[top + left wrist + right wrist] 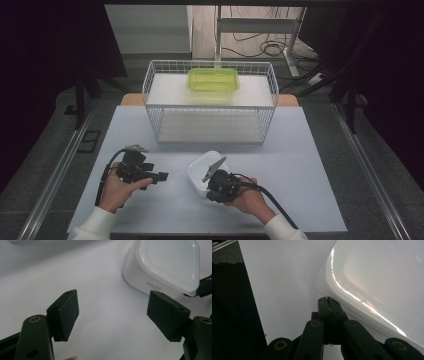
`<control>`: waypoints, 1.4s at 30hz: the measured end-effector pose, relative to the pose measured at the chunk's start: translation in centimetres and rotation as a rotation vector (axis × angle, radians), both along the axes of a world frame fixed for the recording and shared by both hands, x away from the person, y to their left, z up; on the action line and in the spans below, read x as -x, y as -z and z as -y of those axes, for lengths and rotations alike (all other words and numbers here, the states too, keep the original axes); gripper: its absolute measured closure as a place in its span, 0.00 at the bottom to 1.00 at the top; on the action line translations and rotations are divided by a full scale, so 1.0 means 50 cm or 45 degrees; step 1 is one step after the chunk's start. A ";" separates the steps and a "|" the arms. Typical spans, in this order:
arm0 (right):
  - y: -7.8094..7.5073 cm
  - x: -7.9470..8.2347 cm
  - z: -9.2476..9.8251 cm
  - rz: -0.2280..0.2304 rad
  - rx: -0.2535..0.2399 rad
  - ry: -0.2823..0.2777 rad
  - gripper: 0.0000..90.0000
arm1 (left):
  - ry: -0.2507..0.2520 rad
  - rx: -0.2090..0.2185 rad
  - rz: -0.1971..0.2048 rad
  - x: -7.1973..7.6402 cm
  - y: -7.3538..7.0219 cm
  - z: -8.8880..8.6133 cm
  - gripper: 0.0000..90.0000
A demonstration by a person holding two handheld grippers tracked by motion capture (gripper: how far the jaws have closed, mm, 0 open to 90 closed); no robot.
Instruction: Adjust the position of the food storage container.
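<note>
- We see a white box with a clear lid standing on the pale counter, near the front edge and a little right of the middle.
- Our right gripper is at the near side of this box. In the right gripper view its jaws are pressed together with nothing between them, and their tips lie just beside the lower edge of the box; we cannot tell if they touch it.
- Our left gripper is held to the left of the box, apart from it, and points toward it.
- In the left gripper view its jaws stand wide apart and empty, and the box is seen beyond them, closer to the right one.
- Behind the box, farther back on the counter, stands a white wire basket with two levels.
- On its upper level lies a green tray, well apart from both grippers.
</note>
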State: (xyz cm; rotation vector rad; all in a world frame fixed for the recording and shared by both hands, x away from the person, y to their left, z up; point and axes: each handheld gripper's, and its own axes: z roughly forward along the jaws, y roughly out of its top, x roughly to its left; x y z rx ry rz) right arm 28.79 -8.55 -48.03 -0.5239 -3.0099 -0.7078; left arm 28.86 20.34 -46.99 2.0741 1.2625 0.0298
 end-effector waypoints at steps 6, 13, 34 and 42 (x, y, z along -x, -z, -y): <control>0.002 -0.002 -0.030 0.012 -0.007 0.056 0.99 | -0.006 0.005 -0.003 0.000 0.002 0.001 0.28; 0.011 -0.002 -0.075 0.041 -0.018 0.113 0.99 | -0.005 0.003 -0.004 -0.001 0.003 -0.002 0.28; -0.028 0.019 -0.037 0.041 -0.133 0.131 0.99 | -0.043 0.035 0.009 0.002 -0.001 -0.006 0.27; -0.061 0.013 0.075 0.039 -0.212 0.254 0.98 | -0.058 0.046 0.020 0.002 -0.006 -0.005 0.27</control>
